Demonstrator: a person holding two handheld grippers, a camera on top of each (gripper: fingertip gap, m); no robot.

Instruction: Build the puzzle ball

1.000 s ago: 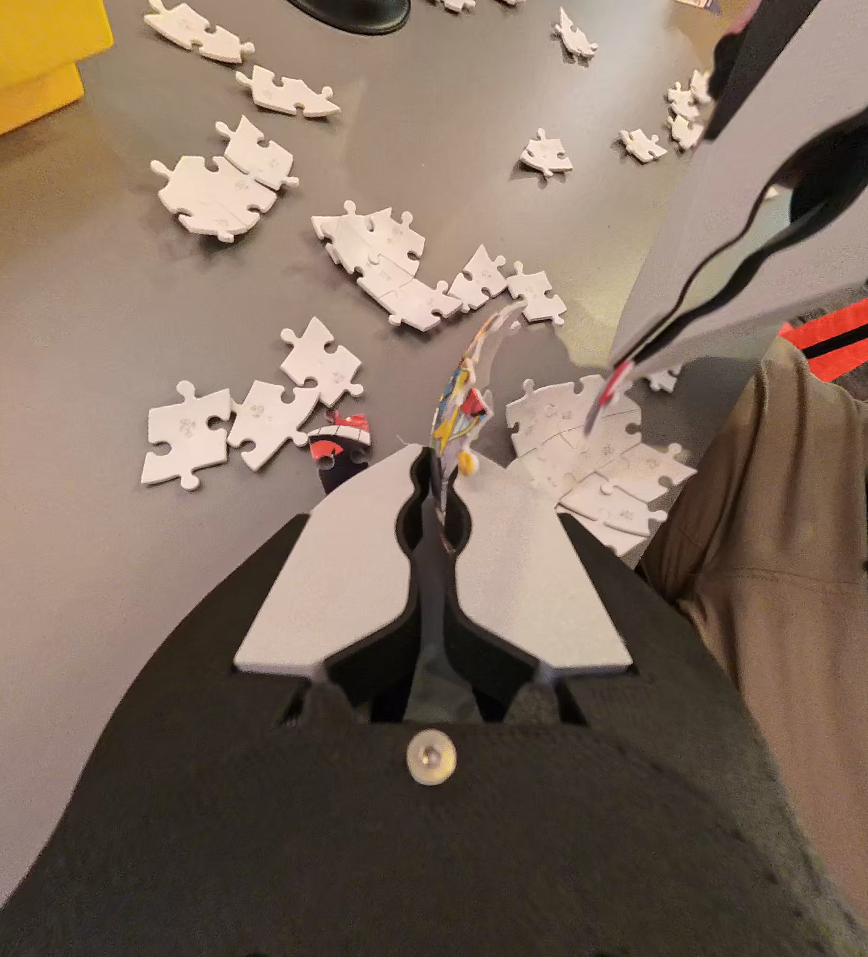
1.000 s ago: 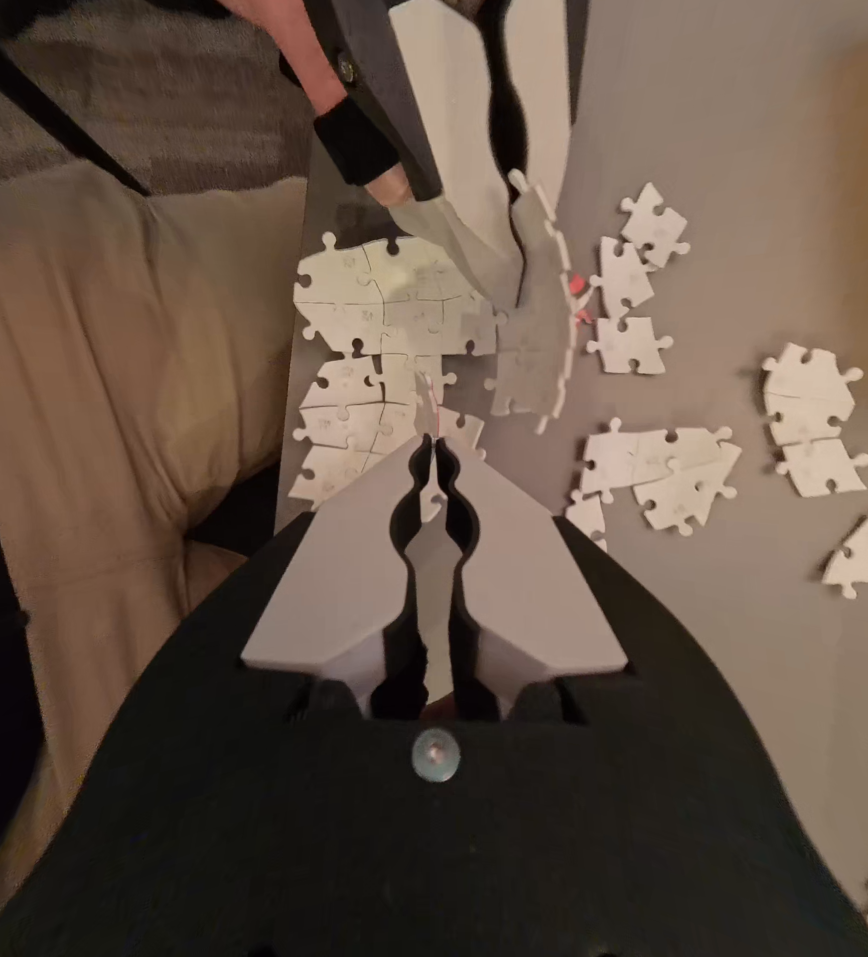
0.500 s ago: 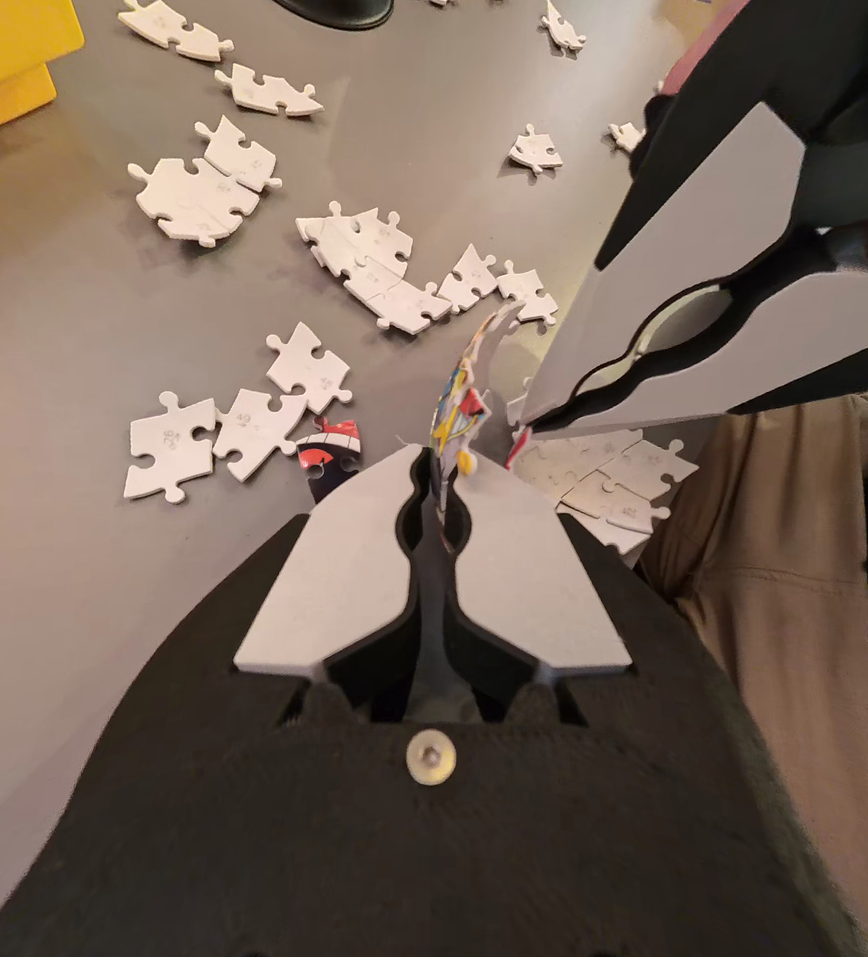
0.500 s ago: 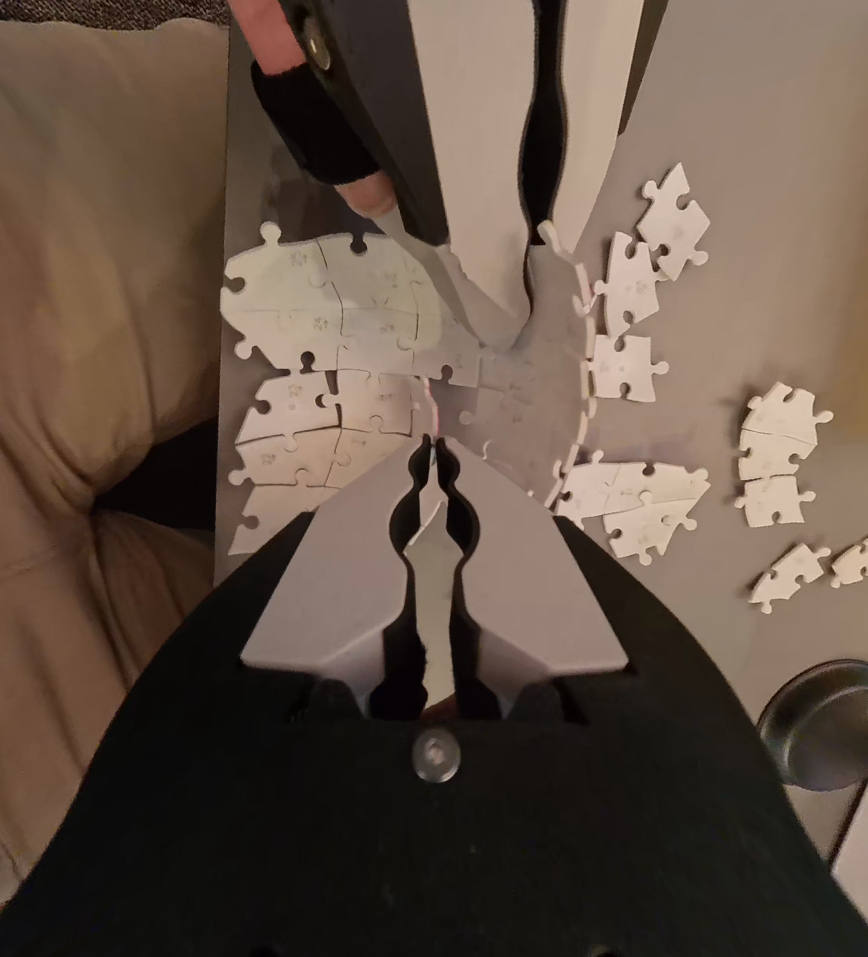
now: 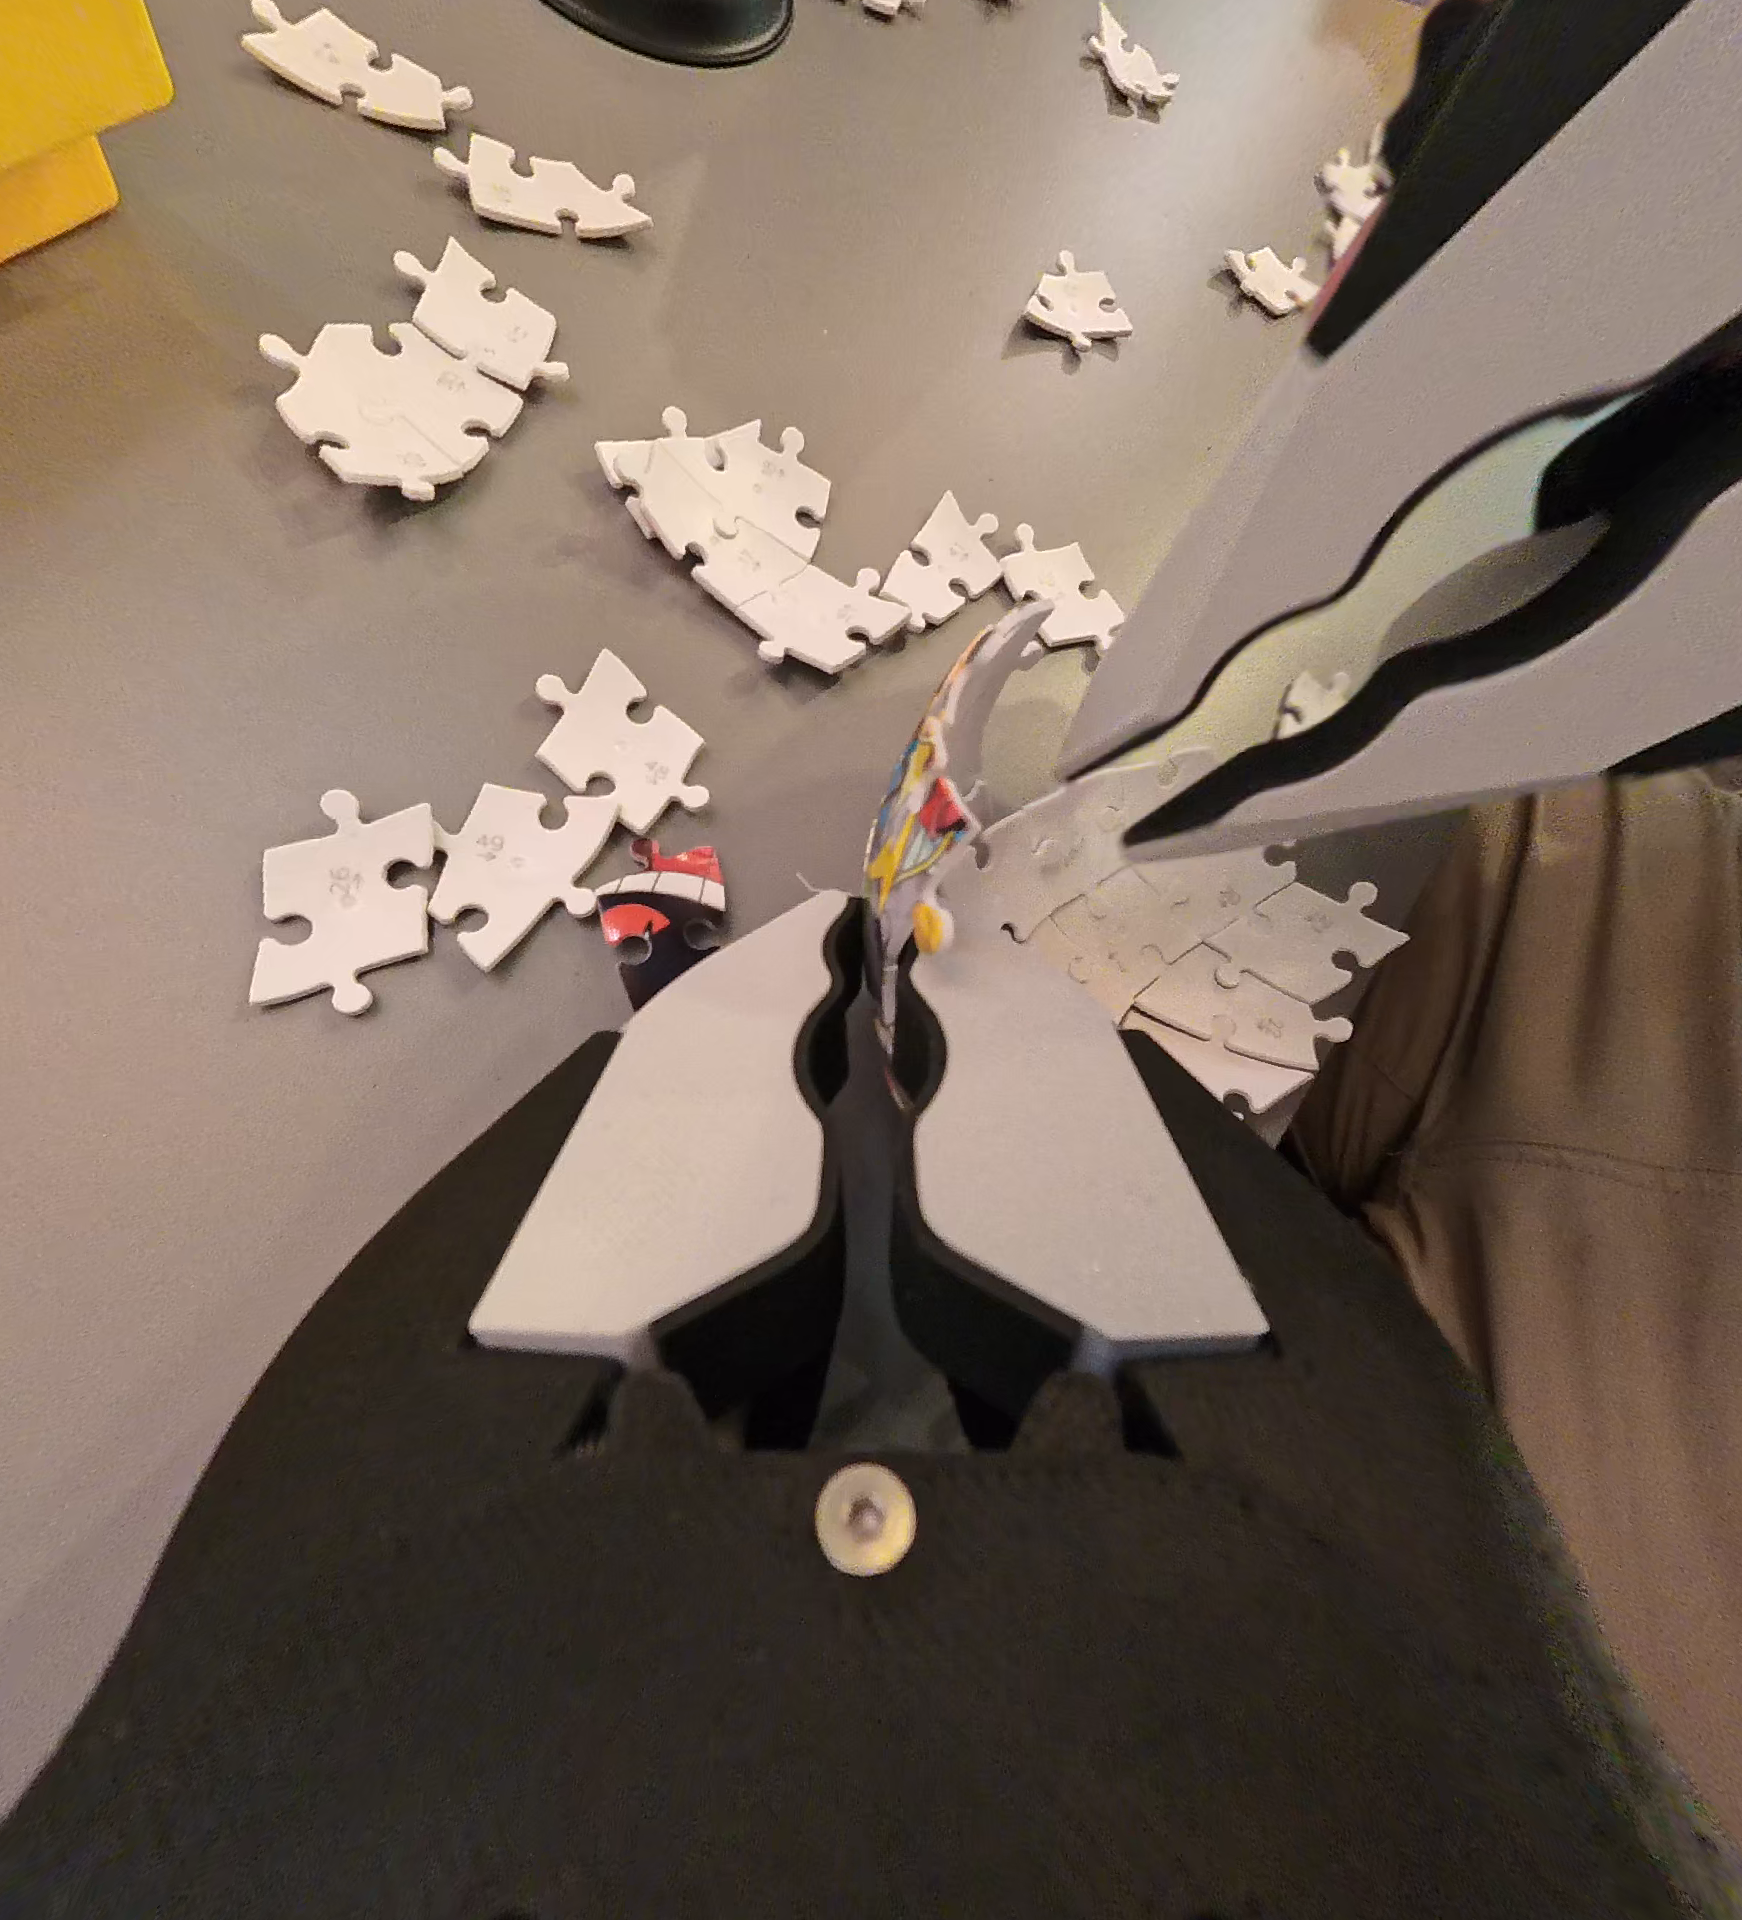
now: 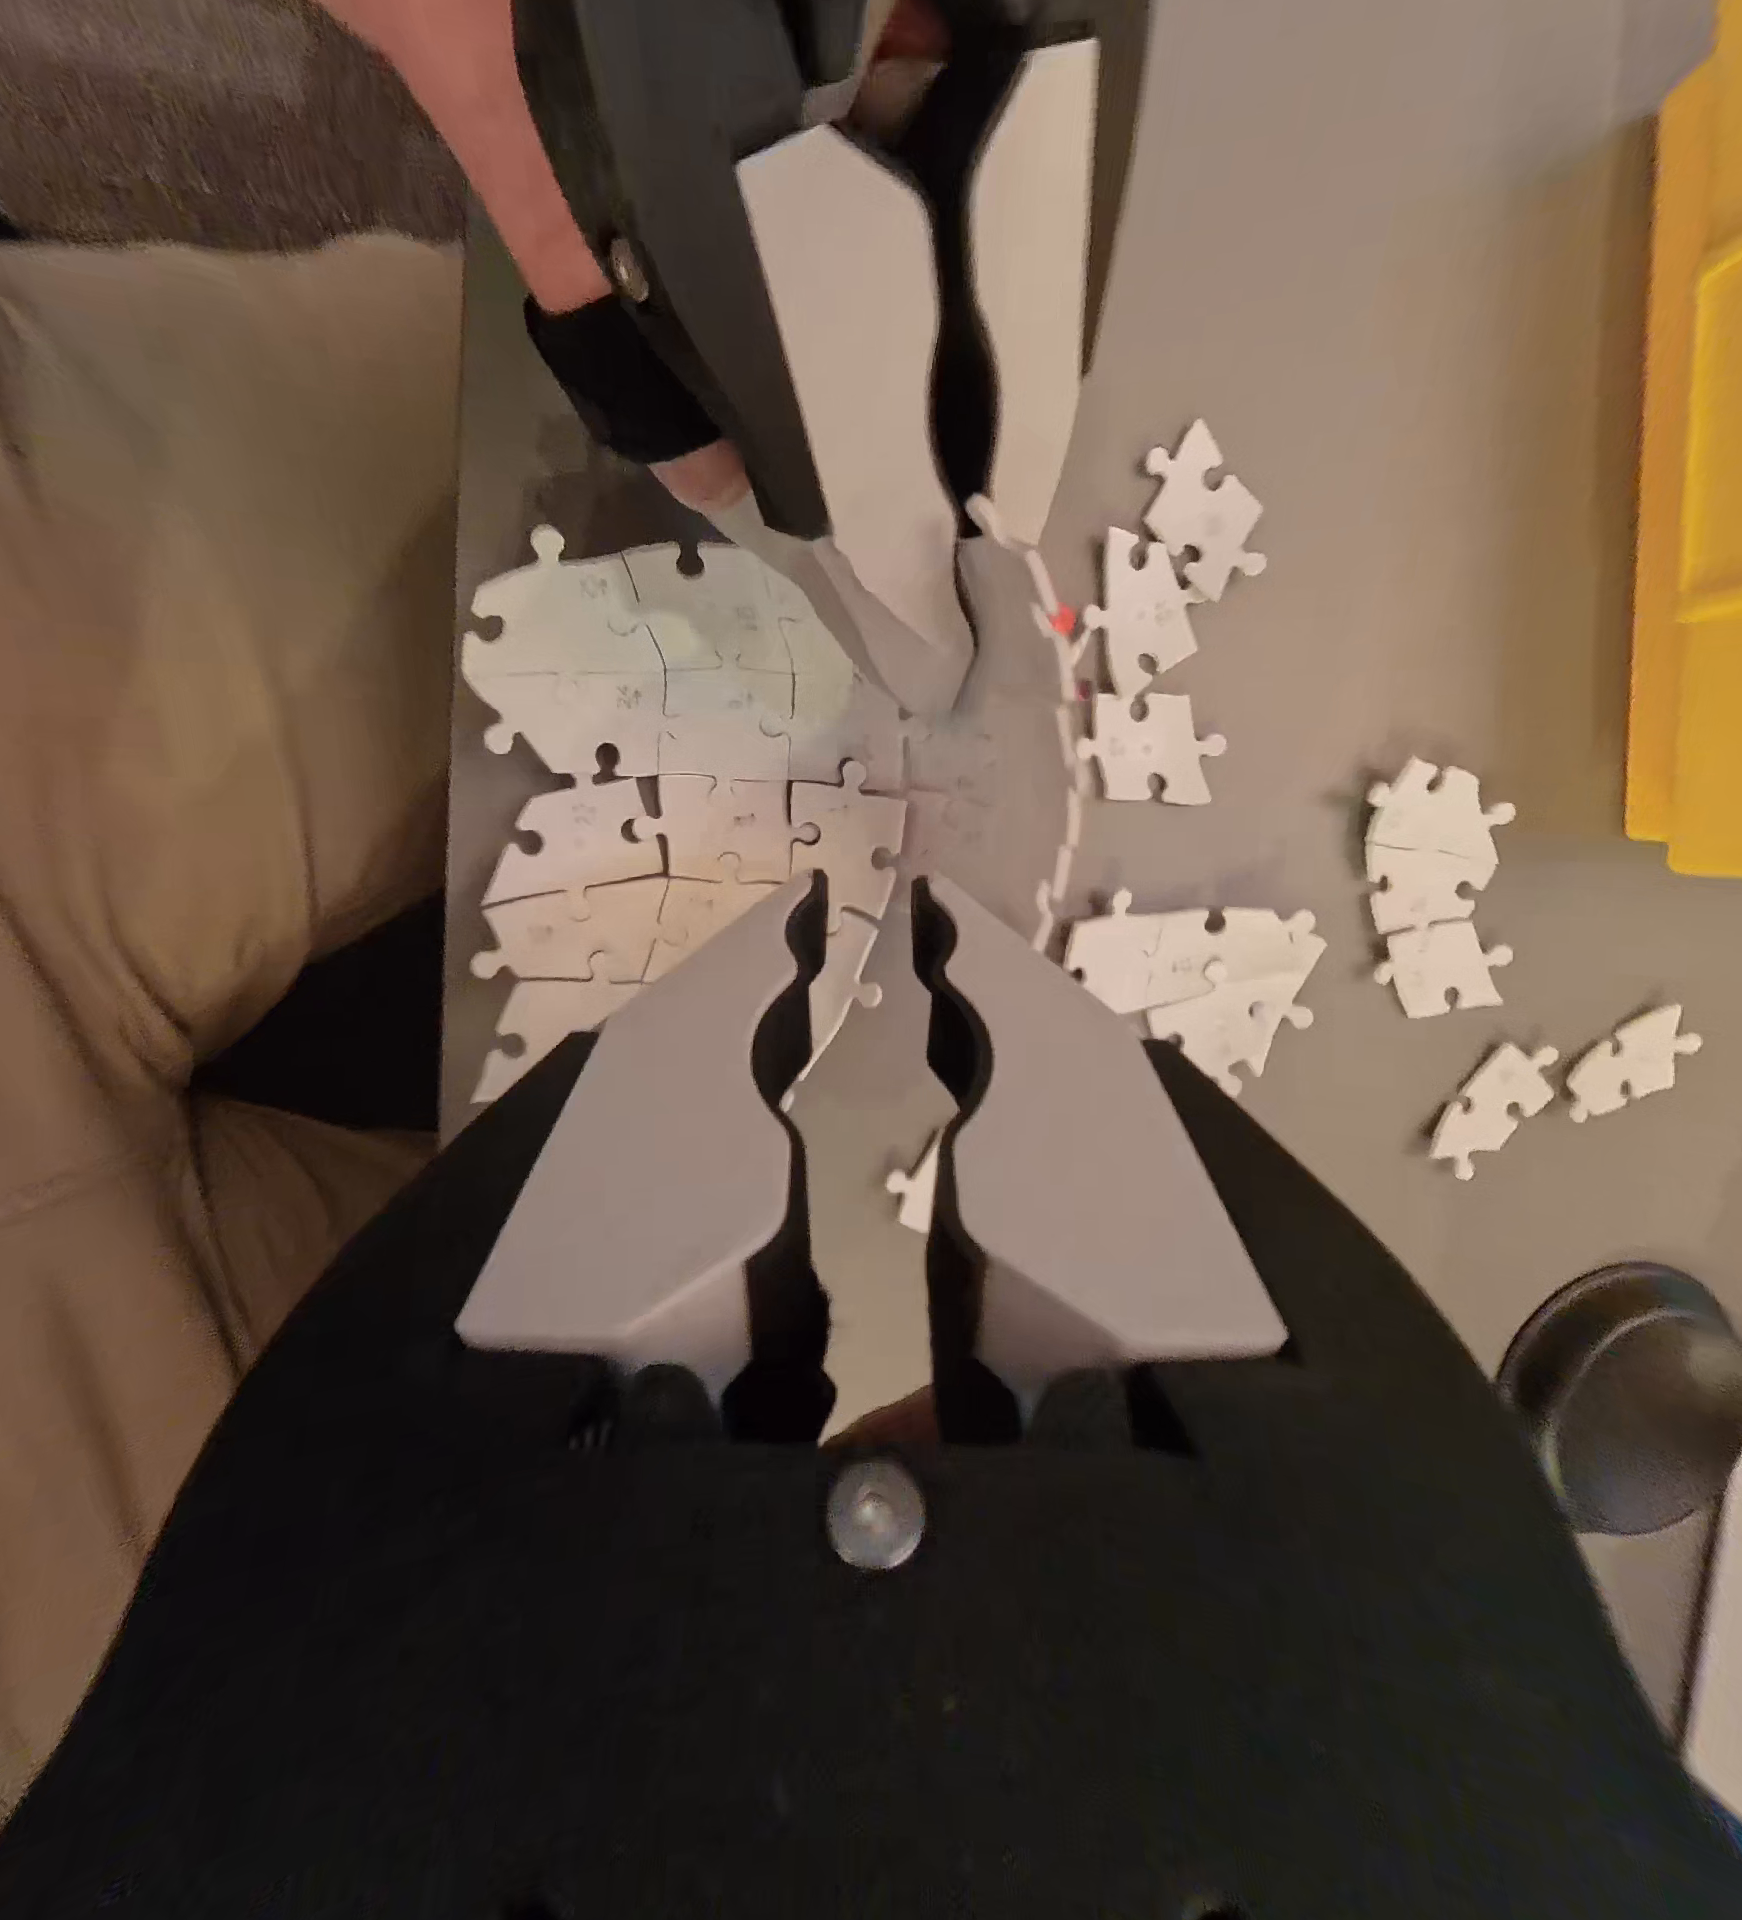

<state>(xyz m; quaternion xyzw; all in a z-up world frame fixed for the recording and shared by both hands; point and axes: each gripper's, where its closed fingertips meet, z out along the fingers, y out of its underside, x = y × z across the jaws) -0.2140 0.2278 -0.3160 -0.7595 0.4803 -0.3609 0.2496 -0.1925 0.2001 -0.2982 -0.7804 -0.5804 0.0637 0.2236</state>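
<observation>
**Curved section pinched upright, right fingers parted**

We have the curved puzzle section (image 5: 924, 821) standing on edge at frame centre in the left wrist view, its printed face showing yellow, red and blue, its tip arching up and to the right. The left gripper (image 5: 882, 920) is clamped on its lower edge. Just right of it we see the assembled white patch (image 5: 1220, 935) lying near the grey table (image 5: 119, 644) edge, plain backs up, beside a tan trouser leg (image 5: 1573, 1247). The right gripper (image 5: 1095, 805) reaches in from the upper right, fingertips low over that patch.

Switch to the right wrist view and we get what the first hides: the section's pale grey back (image 6: 992, 769), seen at centre frame, with a knobbed rim running down its right side. Here the right gripper (image 6: 867, 883) shows a clear gap between its fingers, nothing held in it. The left gripper (image 6: 960, 582) comes down from the top.

Only the left view gives us the lone colourful piece (image 5: 664, 899) face up at left of centre. Loose white pieces (image 6: 1433, 883) scatter right; a yellow bin (image 6: 1740, 520) fills the upper right corner.
</observation>
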